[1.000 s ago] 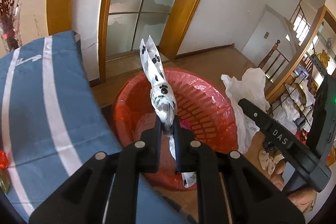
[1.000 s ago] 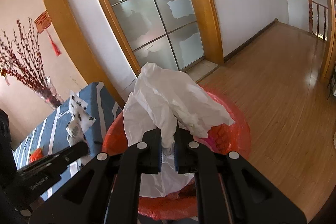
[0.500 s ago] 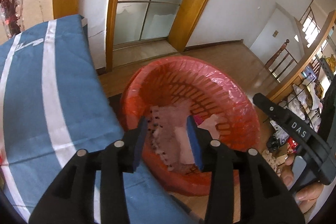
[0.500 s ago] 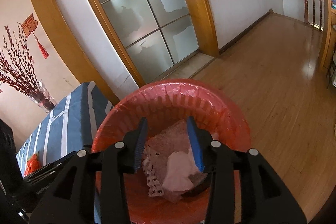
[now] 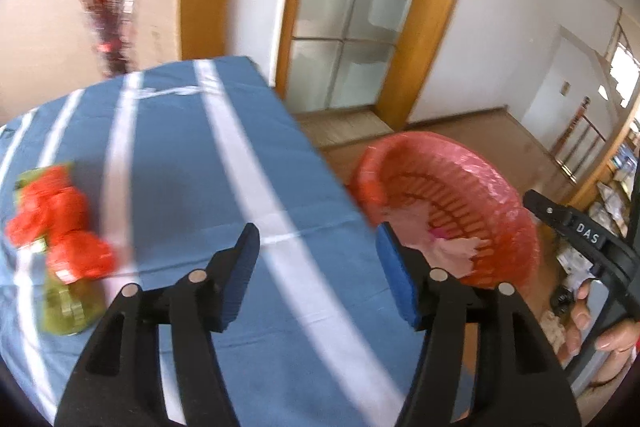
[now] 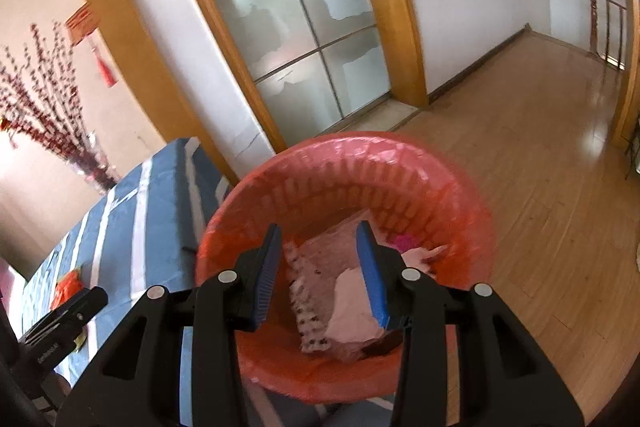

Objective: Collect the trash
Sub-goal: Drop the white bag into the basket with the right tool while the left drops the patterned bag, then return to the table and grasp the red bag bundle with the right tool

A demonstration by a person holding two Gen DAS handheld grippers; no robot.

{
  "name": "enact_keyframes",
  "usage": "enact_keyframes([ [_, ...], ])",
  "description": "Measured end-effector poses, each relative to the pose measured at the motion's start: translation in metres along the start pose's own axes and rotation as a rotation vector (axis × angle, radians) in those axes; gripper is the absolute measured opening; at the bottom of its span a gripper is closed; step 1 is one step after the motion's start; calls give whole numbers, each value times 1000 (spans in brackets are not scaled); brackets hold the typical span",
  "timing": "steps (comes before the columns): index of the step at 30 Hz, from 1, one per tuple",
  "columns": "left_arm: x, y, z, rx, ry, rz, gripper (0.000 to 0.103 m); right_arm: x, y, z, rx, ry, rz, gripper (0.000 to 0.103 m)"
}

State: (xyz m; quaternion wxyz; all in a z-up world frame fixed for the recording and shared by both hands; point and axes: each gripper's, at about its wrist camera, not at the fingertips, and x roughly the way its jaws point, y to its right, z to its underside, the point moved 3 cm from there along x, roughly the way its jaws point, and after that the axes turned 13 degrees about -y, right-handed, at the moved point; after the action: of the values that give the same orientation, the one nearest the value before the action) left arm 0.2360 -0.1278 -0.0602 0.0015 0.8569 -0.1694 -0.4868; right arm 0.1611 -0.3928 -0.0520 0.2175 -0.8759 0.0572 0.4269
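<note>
Some trash lies in red basket (image 6: 460, 187), red-green wrapper (image 5: 60, 239) left on table; left gripper (image 5: 316, 267) opening & empty, right gripper (image 6: 320, 267) apart, empty.

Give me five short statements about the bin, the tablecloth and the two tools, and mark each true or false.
1. The red bin stands on the wooden floor. True.
2. The bin is empty. False: crumpled trash lies inside.
3. The right tool grips white paper. False: nothing is between its jaws.
4. A red wrapper lies on the blue striped tablecloth. True.
5. The left tool is shut. False: its jaws are opening, empty.
</note>
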Motion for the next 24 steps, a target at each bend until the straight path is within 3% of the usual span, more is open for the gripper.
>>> enact_keyframes([
  [7, -32, -69, 22, -128, 35, -76, 62, 7, -59, 19, -121, -52, -74, 40],
  [16, -68, -167, 52, -288, 81, -244, 69, 28, -173, 56, -359, -150, -193, 40],
  [24, -85, -243, 73, -413, 76, -332, 70, 50, -262, 90, -524, -221, -258, 40],
])
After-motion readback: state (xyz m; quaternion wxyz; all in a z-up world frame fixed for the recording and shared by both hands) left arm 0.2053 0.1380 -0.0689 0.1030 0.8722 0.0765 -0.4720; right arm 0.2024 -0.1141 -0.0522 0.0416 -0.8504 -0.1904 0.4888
